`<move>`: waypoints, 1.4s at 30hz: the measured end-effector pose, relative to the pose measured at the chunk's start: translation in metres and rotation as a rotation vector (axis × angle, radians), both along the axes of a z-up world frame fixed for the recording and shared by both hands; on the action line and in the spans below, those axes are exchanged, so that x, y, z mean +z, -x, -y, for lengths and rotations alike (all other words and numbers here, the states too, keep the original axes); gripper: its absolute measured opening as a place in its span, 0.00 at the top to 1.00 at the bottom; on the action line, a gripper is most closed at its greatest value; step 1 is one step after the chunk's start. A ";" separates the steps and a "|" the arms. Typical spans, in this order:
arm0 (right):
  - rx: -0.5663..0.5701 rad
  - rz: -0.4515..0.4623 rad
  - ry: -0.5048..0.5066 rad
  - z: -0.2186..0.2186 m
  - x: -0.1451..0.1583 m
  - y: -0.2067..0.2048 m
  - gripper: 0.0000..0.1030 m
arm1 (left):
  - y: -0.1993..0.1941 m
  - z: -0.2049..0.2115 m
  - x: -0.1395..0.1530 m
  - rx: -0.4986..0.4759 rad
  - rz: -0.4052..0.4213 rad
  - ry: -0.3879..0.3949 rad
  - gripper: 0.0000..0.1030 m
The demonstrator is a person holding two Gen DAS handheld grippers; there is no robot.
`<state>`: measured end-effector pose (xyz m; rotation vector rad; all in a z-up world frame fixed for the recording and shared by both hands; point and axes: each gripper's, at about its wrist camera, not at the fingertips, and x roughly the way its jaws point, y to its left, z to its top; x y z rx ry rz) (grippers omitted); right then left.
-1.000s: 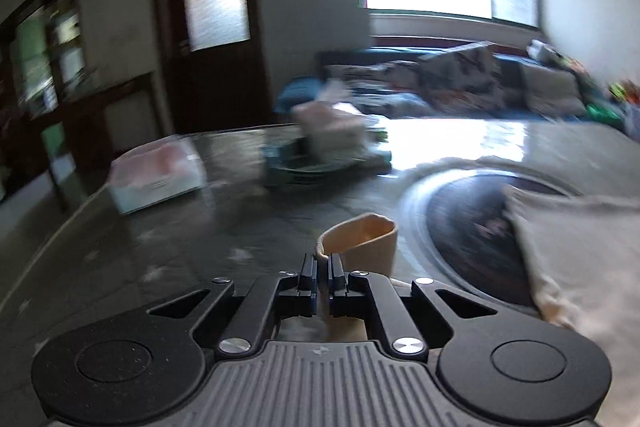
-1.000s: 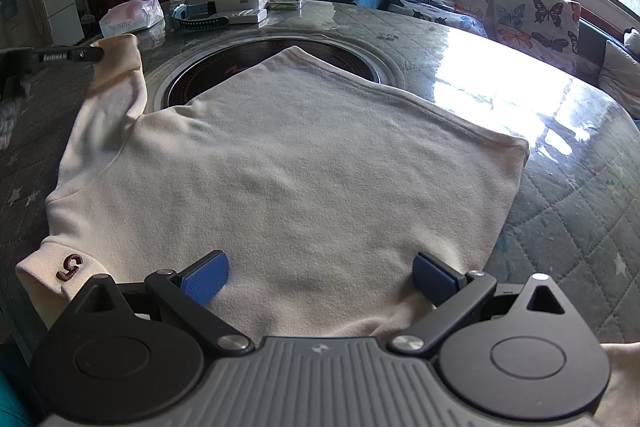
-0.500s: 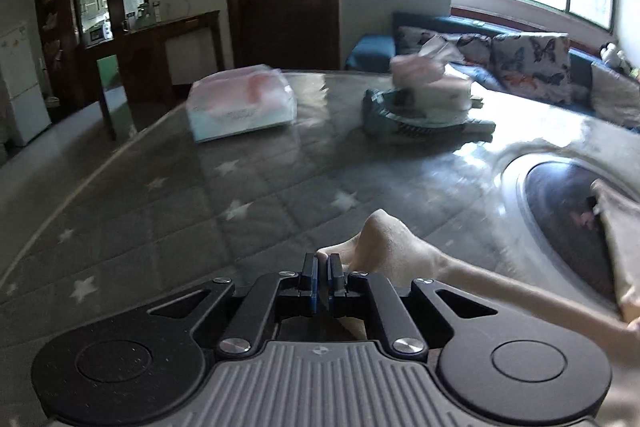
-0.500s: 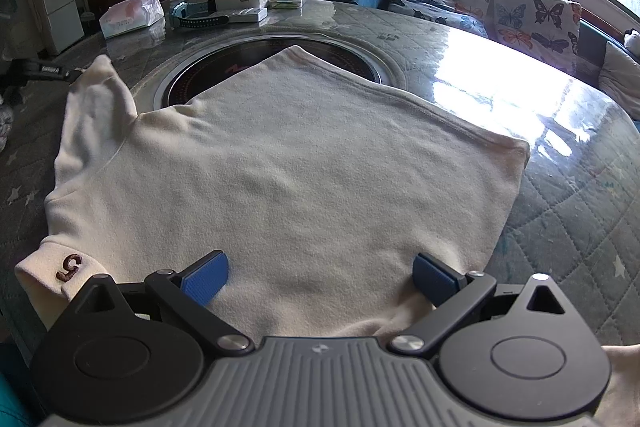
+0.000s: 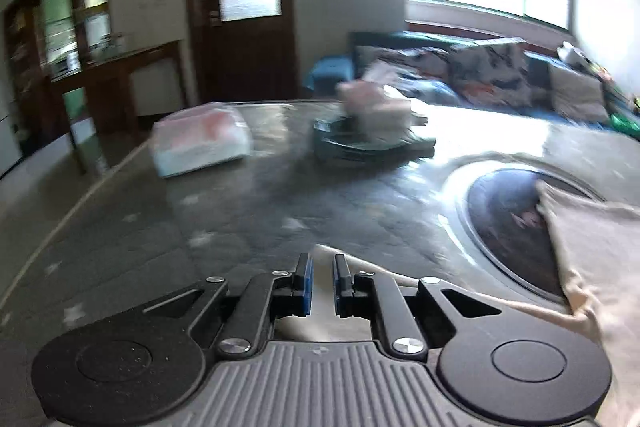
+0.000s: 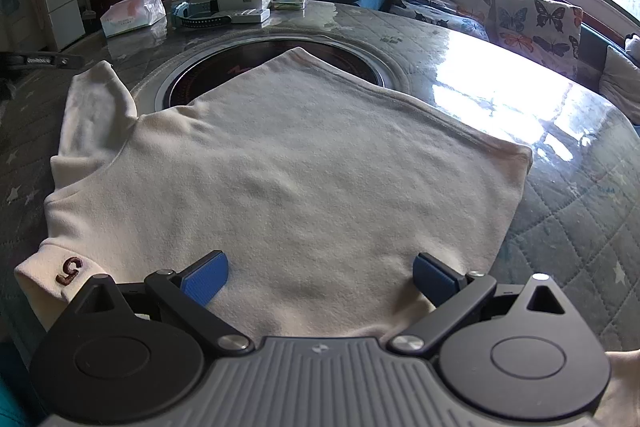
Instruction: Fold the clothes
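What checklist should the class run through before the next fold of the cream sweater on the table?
1. Left gripper let go of the sleeve: ok, fingers slightly apart, cloth between them.
2. Sleeve lying flat: ok, it rests on the table.
3. Right gripper ready to grasp: ok, open wide over the sweater.
4. Sweater body smooth: ok.
5. Tissue pack clear of the cloth: ok.
6. Near hem position: cannot tell, hidden.

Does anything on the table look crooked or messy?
Yes. The cream shirt lies mostly flat, but its sleeve on the left is rumpled and sticks out at an angle, with the tip curling up. The shirt's far corner also covers part of the round dark panel set in the table.
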<state>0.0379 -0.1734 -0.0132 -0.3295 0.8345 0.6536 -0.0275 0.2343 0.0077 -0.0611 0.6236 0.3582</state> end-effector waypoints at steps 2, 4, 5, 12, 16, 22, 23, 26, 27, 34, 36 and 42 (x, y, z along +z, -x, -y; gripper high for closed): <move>-0.001 0.001 0.000 0.000 0.000 0.000 0.03 | -0.011 0.002 -0.009 -0.003 -0.029 0.007 0.88; -0.002 0.001 0.000 0.000 0.000 0.000 0.03 | -0.020 -0.002 -0.018 0.003 -0.056 0.018 0.88; -0.002 0.001 0.000 0.000 0.000 0.000 0.03 | -0.023 -0.004 -0.022 0.010 -0.069 0.008 0.87; 0.008 0.019 0.012 -0.002 0.001 0.005 0.03 | -0.030 -0.005 -0.029 0.024 -0.087 -0.114 0.87; 0.009 0.007 0.004 0.000 0.001 0.007 0.03 | -0.035 -0.005 -0.032 0.013 -0.097 -0.158 0.87; -0.035 0.015 -0.010 0.011 0.004 -0.001 0.04 | -0.035 0.006 -0.011 -0.023 -0.104 -0.099 0.80; -0.047 0.018 -0.015 0.014 0.006 -0.004 0.04 | -0.034 0.012 -0.007 -0.050 -0.094 -0.091 0.77; -0.086 0.021 -0.026 0.021 0.008 -0.017 0.08 | -0.031 0.040 0.004 -0.161 -0.067 -0.059 0.77; -0.099 0.022 -0.029 0.023 0.008 -0.022 0.09 | -0.031 0.050 0.007 -0.202 -0.063 -0.039 0.77; -0.192 0.025 -0.052 0.039 0.012 -0.057 0.30 | -0.037 0.109 0.004 -0.434 -0.059 0.069 0.77; -0.216 0.023 -0.059 0.042 0.012 -0.067 0.39 | -0.040 0.122 -0.001 -0.481 -0.066 0.082 0.77; -0.269 0.013 -0.069 0.047 0.007 -0.099 0.47 | -0.046 0.137 -0.017 -0.516 -0.110 0.086 0.77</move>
